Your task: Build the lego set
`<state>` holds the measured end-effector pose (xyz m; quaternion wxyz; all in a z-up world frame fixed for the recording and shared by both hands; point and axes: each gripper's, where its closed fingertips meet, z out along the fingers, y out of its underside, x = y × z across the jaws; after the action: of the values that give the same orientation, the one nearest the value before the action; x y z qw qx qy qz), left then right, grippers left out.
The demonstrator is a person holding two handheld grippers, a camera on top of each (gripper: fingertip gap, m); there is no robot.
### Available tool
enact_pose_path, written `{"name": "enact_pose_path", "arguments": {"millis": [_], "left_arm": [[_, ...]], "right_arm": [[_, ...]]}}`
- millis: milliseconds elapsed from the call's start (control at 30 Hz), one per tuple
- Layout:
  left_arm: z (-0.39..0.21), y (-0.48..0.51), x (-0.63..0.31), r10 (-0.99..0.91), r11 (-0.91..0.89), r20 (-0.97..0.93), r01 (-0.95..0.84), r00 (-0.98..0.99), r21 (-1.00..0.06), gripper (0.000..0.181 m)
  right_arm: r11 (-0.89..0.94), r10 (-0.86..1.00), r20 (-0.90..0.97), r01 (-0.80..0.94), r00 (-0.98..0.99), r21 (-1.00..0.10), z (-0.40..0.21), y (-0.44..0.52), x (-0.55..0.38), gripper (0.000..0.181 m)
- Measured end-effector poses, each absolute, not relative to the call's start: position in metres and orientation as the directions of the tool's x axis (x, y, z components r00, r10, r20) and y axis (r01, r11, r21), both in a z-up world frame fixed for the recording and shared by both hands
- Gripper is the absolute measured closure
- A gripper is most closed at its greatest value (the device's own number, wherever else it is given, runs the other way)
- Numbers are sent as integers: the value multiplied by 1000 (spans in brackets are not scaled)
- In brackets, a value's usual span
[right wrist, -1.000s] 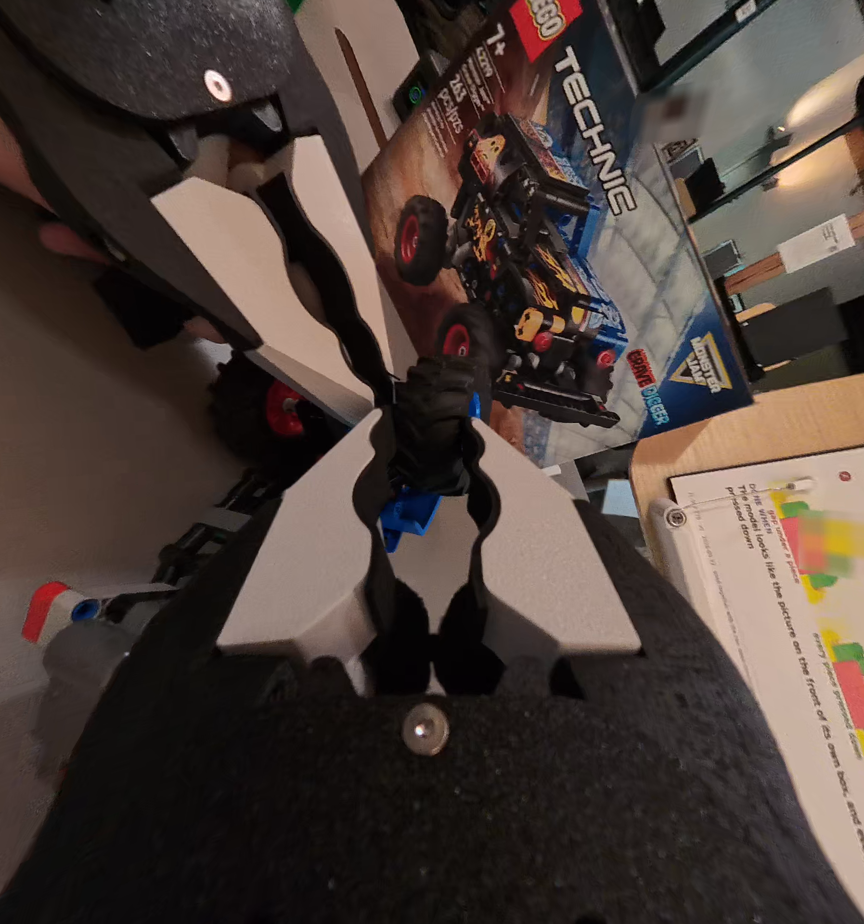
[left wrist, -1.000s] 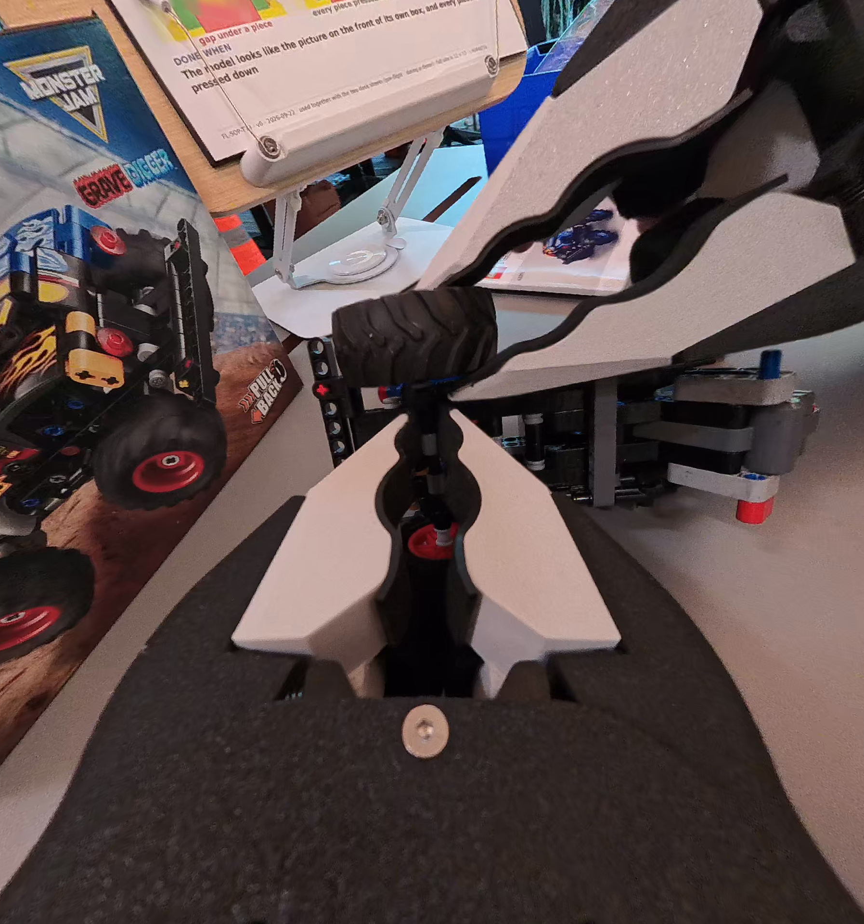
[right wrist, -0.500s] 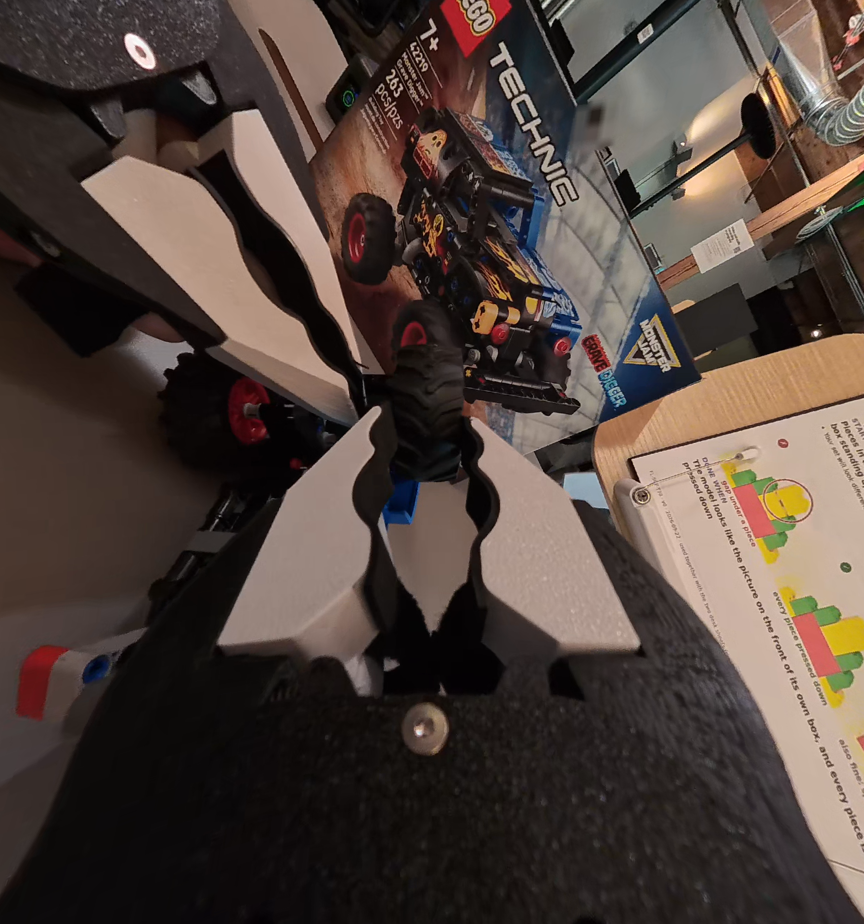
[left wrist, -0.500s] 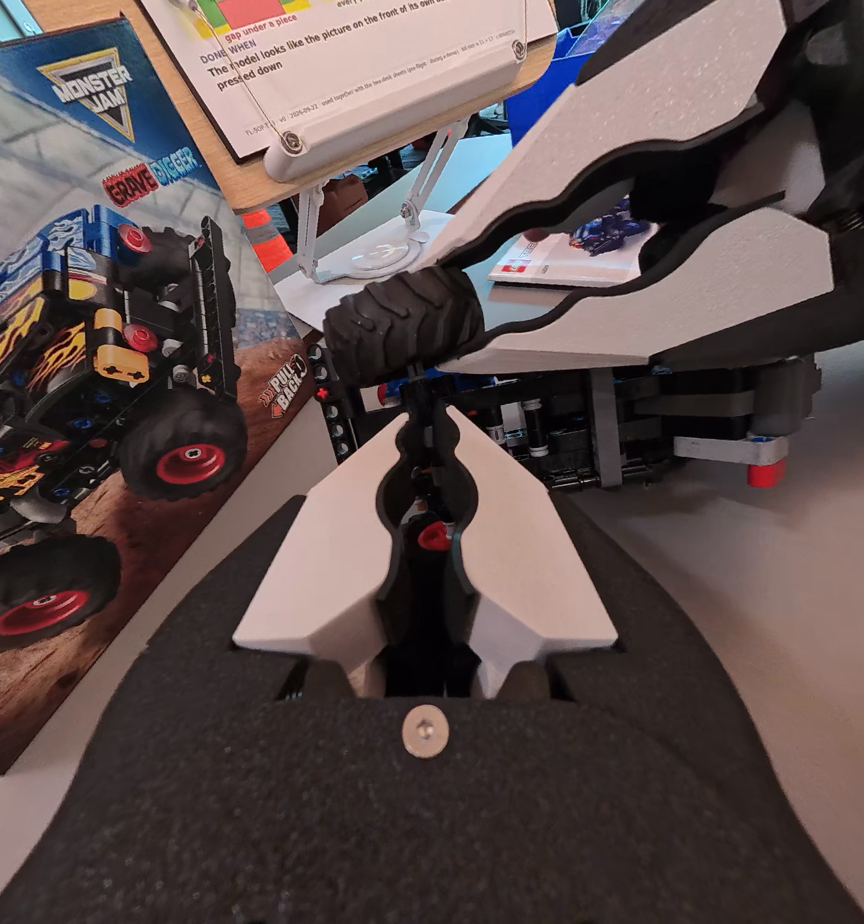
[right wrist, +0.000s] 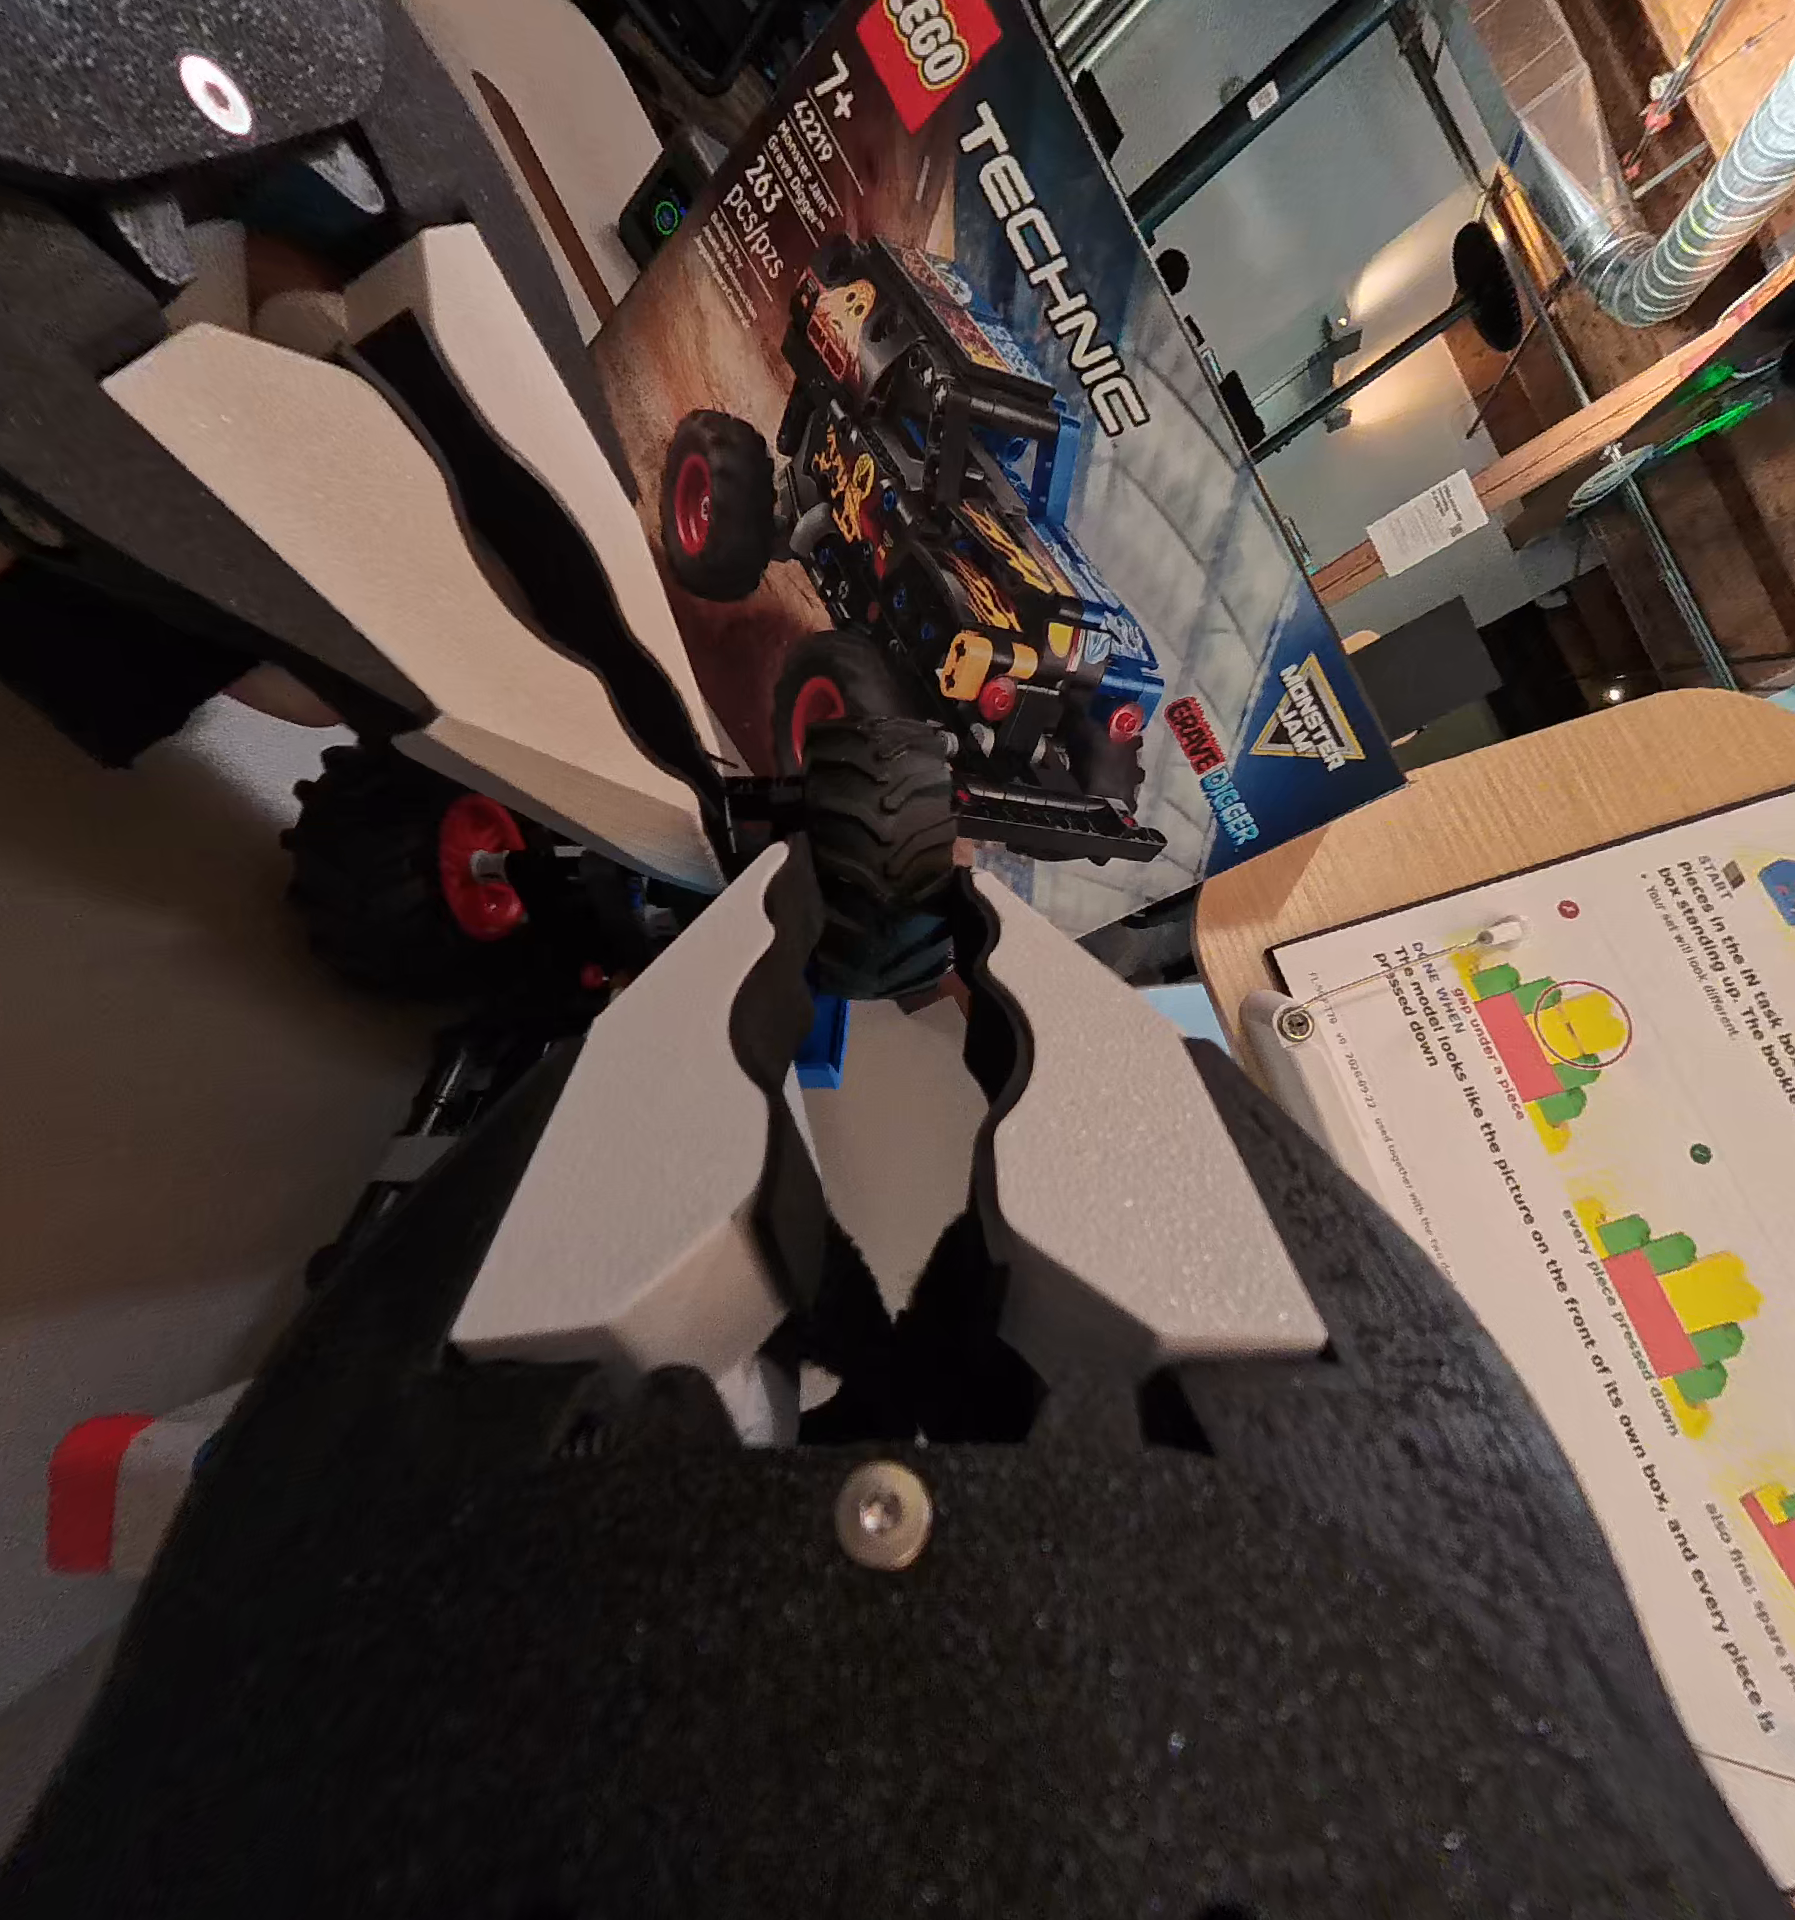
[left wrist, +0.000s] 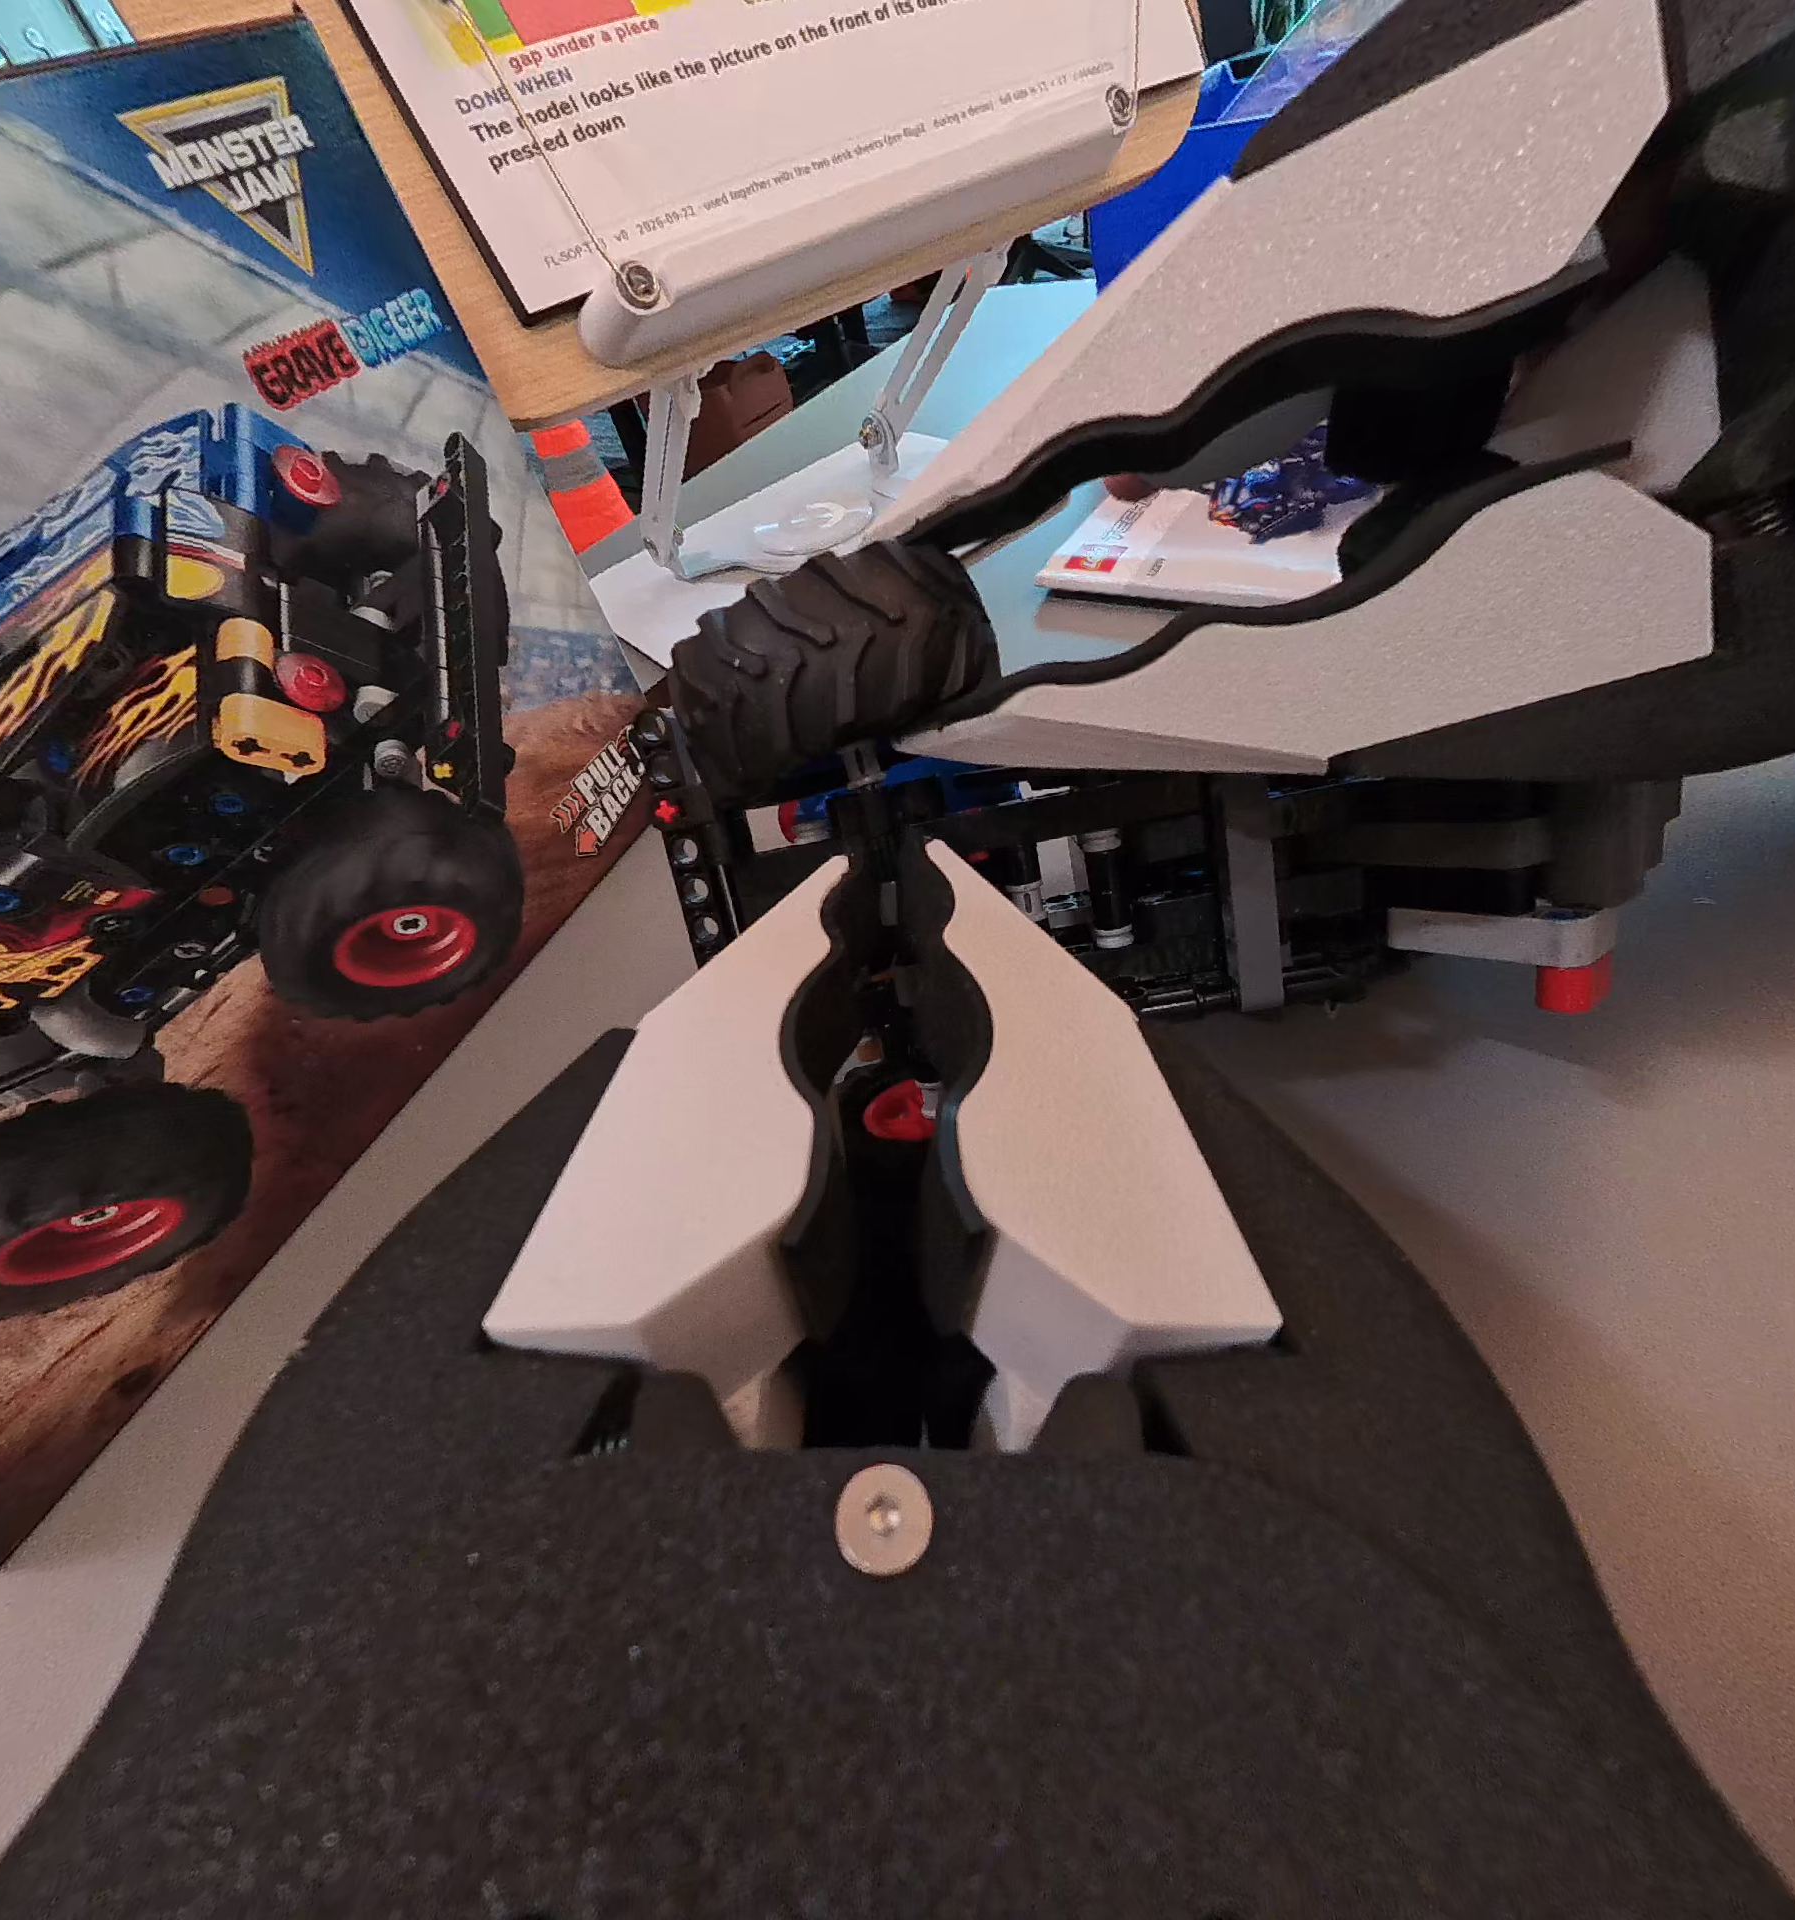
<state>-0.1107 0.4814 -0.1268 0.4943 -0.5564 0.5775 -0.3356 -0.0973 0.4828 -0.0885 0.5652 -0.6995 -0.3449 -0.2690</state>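
Tyre (left wrist: 831, 655), seen in the left wrist view, is pinched across its tread by the right gripper (left wrist: 934, 634), which enters from the upper right. Directly below it, a thin black axle (left wrist: 888, 883) is clamped between the nearly closed jaws of the left gripper (left wrist: 888, 862); the axle's long axis runs away from the camera, up toward the tyre's hub. A red hub (left wrist: 898, 1110) shows deeper between the jaws. The chassis (left wrist: 1236, 894) lies on its side on the pale table (left wrist: 1495, 1195), to the right of the axle. A printed box (left wrist: 197, 675) stands at left, a card on a stand (left wrist: 768, 156) behind, a booklet (left wrist: 1184, 551) farther back.

In the right wrist view, the tyre (right wrist: 877, 862) is held at the tips of the right gripper (right wrist: 877, 883), tread against both pads. The left gripper (right wrist: 716, 821) comes in from the upper left, its tips just beside the tyre's left face; whether axle and hub already touch cannot be told. A mounted wheel (right wrist: 436, 862) shows at left. The box (right wrist: 976, 468) and card (right wrist: 1599, 1195) lie beyond, with a dim room behind.
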Motion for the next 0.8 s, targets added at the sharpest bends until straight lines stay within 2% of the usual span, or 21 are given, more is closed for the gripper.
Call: {"name": "enact_pose_path", "arguments": {"millis": [100,200,333,467,600,667,800], "left_arm": [[-128,482,-110,-965,183,-232,-320,124,-930,176],[-127,482,-110,-968,173,-220,-318,119,-932,176],[-127,483,-110,-968,166,-215,-315,128,-935,177],[-125,480,-111,-973,164,-205,-300,110,-940,176],[-124,477,-112,-989,114,-136,-288,58,-951,174],[-124,476,-112,-994,87,-102,-288,36,-953,171],[-121,469,-115,-999,48,-46,-271,-16,-961,167]], "right_arm": [[-130,186,752,774,632,-619,-89,483,-97,156],[-109,201,784,809,587,-578,-89,483,-100,155],[-110,281,716,763,639,-637,-93,483,-101,154],[-73,334,733,792,592,-607,-94,479,-106,153],[-164,502,496,641,709,-749,-95,471,-113,151],[-202,609,322,535,725,-820,-91,461,-122,144],[-295,657,90,365,748,-883,-73,454,-115,138]]}}
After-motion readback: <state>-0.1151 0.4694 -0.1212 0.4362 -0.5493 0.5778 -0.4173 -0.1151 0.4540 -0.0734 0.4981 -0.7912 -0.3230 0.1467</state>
